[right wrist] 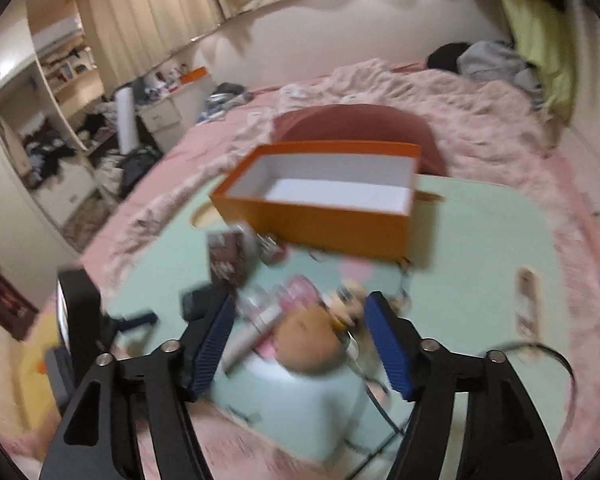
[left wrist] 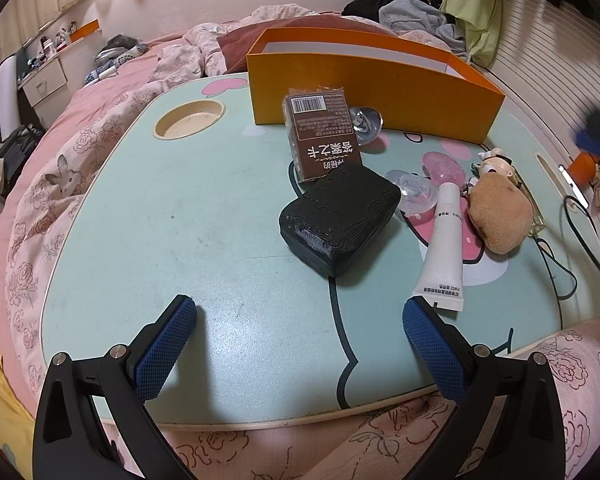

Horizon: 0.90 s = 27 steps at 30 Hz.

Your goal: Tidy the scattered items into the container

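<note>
Right gripper [right wrist: 300, 334] hovering over the plush toy [right wrist: 308, 344]
Jaws gaping, holding nothing; the toy is looking soft, light — pinch its middle.

The whole right wrist view is smeared, so the clutter under the right tongs [right wrist: 300, 336] is mush: the plush [right wrist: 305, 346], tube [right wrist: 252, 338] and brown carton [right wrist: 228, 256] show only as blobs, no print readable. The left tongs [right wrist: 80, 312] show there as a dark smear at the left edge. In the left view the box [left wrist: 363, 88] hides its own inside and the tabletop [left wrist: 160, 220] behind it. The plush [left wrist: 497, 216] covers most of a small figure [left wrist: 495, 162]. The right tongs [left wrist: 597, 136] are a blue-black blur at the right edge.
</note>
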### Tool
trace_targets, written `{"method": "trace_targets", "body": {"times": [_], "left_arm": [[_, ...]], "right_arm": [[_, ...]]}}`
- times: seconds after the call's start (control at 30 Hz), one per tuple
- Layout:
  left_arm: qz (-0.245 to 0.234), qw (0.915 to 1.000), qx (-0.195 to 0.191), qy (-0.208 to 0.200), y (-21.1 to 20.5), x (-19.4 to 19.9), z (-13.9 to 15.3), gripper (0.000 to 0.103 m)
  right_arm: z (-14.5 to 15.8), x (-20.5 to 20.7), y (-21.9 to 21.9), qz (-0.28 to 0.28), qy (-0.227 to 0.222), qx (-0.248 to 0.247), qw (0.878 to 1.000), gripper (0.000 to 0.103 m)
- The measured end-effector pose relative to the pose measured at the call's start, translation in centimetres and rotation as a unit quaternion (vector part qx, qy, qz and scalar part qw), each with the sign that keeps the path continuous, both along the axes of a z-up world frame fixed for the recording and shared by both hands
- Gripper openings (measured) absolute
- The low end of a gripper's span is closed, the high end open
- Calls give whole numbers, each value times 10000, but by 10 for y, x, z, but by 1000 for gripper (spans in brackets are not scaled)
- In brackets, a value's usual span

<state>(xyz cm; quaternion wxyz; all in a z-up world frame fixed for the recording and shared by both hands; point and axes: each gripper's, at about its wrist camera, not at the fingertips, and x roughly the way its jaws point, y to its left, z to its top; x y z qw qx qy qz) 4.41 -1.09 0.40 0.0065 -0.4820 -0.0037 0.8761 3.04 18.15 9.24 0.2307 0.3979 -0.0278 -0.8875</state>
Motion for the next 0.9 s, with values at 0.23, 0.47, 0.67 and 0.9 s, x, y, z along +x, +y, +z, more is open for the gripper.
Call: {"method": "trace_targets", "body": {"times": [0.23, 0.47, 0.67, 0.9], "left_arm": [[-2, 10000, -5, -16, 0, -1, 0, 103], [-13, 10000, -13, -22, 1, -2, 0, 103], [-27, 10000, -19, -24, 1, -4, -1, 103], [-34, 10000, -16, -24, 1, -4, -1, 103]], "right_arm": [[-65, 25, -10, -375, -592, 804, 9943, 72], [-82, 22, -25, -599, -688, 1490, 9846, 84], [-85, 18, -21, -655, -783, 1467, 9839, 97], [-85, 17, -22, -638, -802, 1473, 9838, 100]]}}
